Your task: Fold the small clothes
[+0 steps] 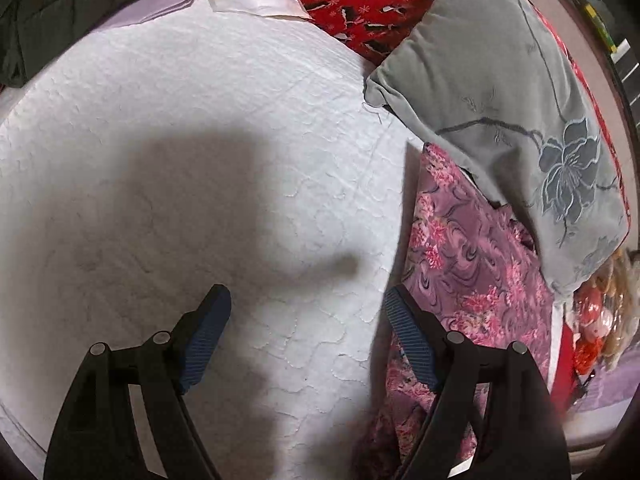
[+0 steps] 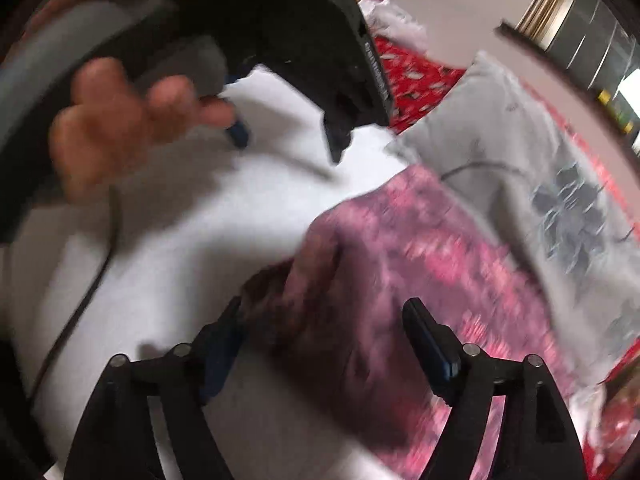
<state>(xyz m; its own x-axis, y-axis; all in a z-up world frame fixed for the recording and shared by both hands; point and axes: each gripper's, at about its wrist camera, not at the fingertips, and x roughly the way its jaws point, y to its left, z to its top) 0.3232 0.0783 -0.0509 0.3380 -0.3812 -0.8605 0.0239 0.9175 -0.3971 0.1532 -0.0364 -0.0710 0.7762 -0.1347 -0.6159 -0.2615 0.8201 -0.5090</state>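
From my left wrist, my left tongs (image 1: 308,312) gape wide over the white quilted mattress (image 1: 192,128), gripping nothing; the pink floral garment (image 1: 472,264) lies to their right, passing under the right finger, its far end tucked beneath a grey flowered pillow (image 1: 500,80). From my right wrist, blurred, my right tongs (image 2: 324,320) stand wide open, empty, with the garment's near corner between the fingers.
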